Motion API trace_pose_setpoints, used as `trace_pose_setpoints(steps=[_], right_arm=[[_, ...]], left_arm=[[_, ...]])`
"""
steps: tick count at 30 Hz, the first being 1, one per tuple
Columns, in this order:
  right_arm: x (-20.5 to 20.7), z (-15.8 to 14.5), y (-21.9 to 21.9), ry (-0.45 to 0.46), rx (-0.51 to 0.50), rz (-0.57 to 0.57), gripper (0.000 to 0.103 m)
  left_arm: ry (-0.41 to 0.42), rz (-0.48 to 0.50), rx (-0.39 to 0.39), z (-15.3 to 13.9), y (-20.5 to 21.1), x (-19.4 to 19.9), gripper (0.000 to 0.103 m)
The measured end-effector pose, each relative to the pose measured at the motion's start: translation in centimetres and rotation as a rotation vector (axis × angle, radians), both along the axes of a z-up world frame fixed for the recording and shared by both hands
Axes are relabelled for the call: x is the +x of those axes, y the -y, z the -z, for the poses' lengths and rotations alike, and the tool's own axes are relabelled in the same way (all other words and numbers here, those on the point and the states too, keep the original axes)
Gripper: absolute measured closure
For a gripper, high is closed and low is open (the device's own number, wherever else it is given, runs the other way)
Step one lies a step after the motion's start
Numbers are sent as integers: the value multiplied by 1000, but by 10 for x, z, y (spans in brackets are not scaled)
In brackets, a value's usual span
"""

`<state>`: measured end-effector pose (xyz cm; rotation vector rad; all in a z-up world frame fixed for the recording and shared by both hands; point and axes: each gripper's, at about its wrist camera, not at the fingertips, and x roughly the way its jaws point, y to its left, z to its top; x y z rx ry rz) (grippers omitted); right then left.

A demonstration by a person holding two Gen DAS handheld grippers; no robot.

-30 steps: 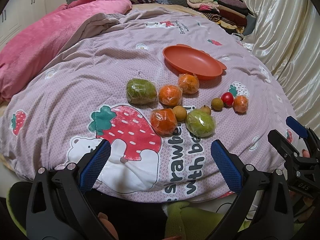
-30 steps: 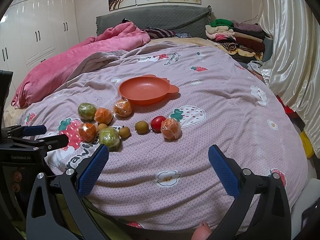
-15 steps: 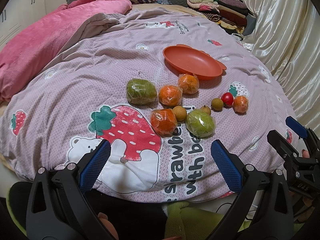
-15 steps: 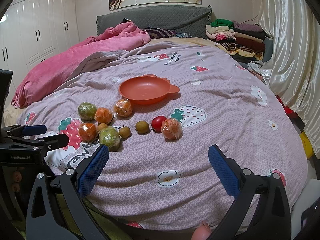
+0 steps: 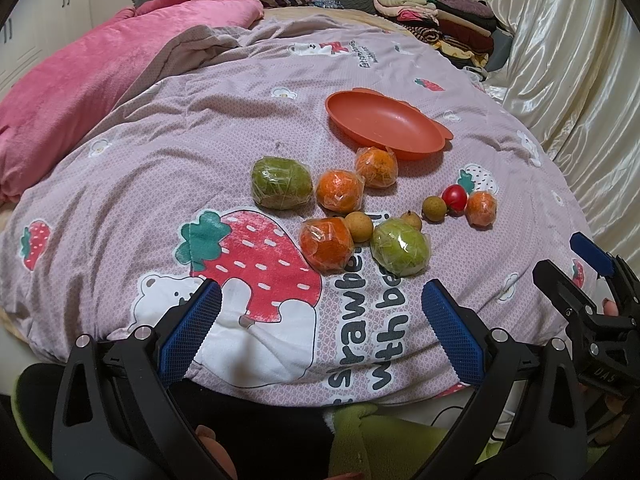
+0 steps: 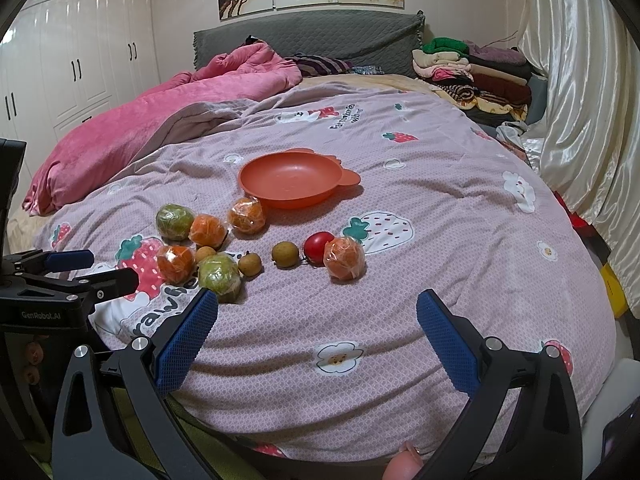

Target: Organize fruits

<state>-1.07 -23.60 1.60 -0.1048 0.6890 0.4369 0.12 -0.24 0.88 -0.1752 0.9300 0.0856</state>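
Fruit lies loose on the strawberry-print quilt (image 5: 132, 184), none in the orange bowl (image 5: 384, 124) just behind it. Left gripper (image 5: 320, 312) and right gripper (image 6: 316, 320): both spread wide, holding nothing, hovering at near edge of bed. Risks: plastic-wrapped oranges, e.g. front one (image 5: 326, 244), likely slippery; film may slide betw. pads. Soft quilt gives under pressure, so pressing down may roll neighbours, esp. longan (image 5: 359, 227) touching it. Cherry tomato (image 6: 319, 248) probably crushes if squeezed hard. Bowl on bedding may tip w/ off-centre drops.
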Motion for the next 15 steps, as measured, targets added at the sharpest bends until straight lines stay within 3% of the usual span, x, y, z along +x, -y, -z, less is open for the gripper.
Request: trace_pose_setpoints(steps=[15], right_arm=[[14, 5, 7, -16, 2, 12, 4]], left_arm=[[-28, -5, 8, 14, -8, 12, 8]])
